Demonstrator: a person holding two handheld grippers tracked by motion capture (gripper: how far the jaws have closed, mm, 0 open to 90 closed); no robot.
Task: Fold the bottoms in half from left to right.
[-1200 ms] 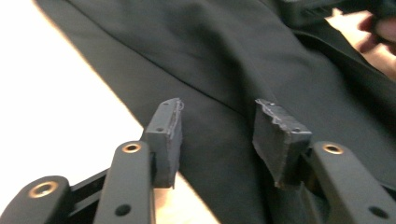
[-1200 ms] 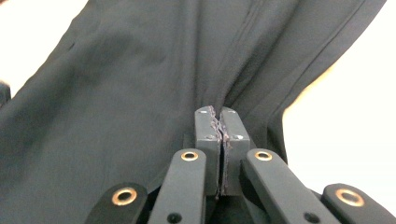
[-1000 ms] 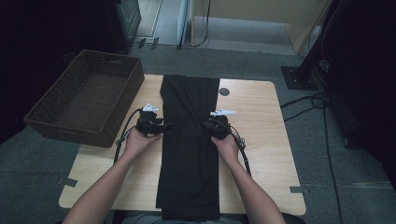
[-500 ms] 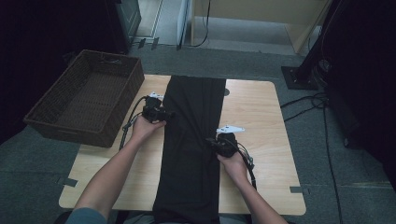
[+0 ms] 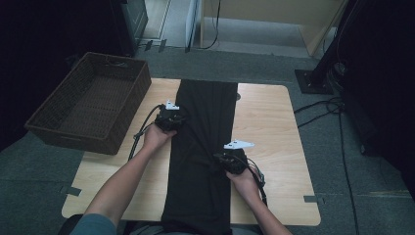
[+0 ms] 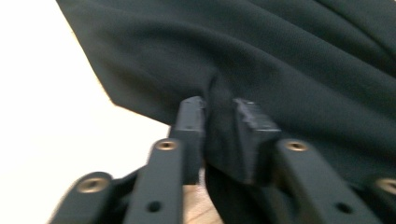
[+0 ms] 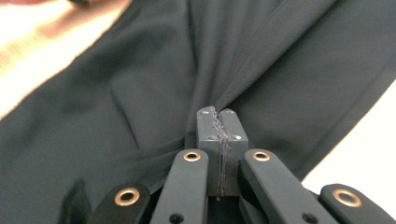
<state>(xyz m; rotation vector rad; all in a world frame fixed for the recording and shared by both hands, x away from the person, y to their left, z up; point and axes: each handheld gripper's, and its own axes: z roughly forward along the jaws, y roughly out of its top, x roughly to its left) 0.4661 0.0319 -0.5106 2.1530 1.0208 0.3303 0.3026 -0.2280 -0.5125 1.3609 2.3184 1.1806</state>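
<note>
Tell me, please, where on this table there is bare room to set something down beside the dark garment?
The widest bare wood lies right of the dark garment, out to the table's right edge. A narrower strip runs between the garment and the left edge, below the wicker basket. The middle is crowded: both tongs, left and right, pinch the cloth.

Overhead view wide; gripper views close on cloth (image 5: 203,147)

No readable text, label, brand, number or sign anywhere.
</note>
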